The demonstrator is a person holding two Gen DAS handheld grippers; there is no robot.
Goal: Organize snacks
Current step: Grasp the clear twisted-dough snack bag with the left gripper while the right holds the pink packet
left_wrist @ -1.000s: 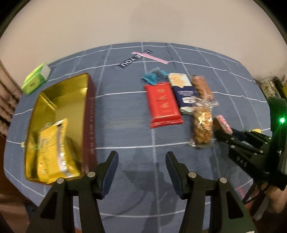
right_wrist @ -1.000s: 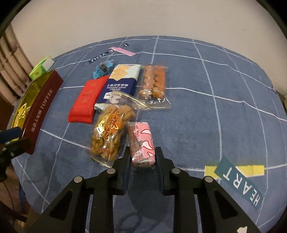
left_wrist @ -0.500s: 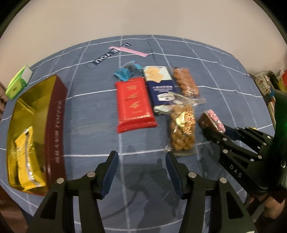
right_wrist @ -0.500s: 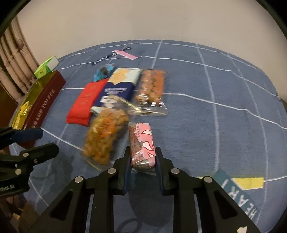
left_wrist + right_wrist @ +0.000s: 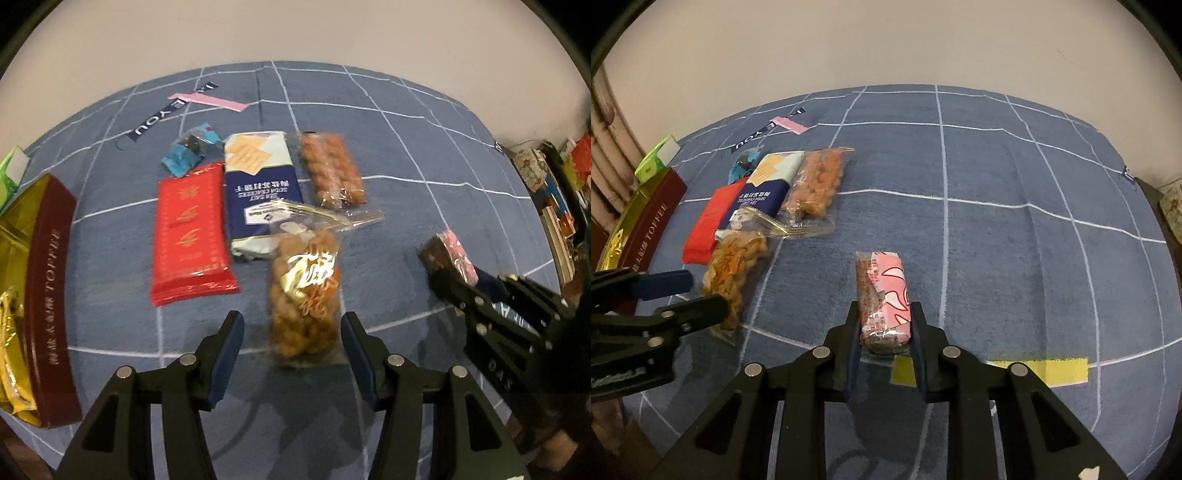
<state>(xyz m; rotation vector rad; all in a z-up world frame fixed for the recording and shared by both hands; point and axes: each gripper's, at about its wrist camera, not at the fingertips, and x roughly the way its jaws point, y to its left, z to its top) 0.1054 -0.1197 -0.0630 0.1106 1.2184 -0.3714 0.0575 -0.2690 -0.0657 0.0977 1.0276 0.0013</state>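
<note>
The toffee tin (image 5: 48,295), dark red outside and gold inside, sat at the left edge of the blue grid cloth (image 5: 406,166). Only a strip of its interior showed in the left wrist view, holding a yellow foil packet (image 5: 11,354); whether anything else lay inside could not be told from that sliver. A green carton (image 5: 657,158) stood just beyond the tin.

The right gripper (image 5: 884,332) was clamped on the pink-wrapped snack (image 5: 882,295), its jaws pressed against both sides of the wrapper, away from the other snacks.

The left gripper (image 5: 291,339) had its jaws apart, straddling the near end of the clear bag of fried twists (image 5: 304,295) without pressing it. That bag lay on the cloth, overlapping the navy soda cracker pack (image 5: 258,192). Beside the crackers lay the red packet (image 5: 190,232), a bag of orange nuts (image 5: 330,170) and a small blue candy wrapper (image 5: 188,151).
</note>
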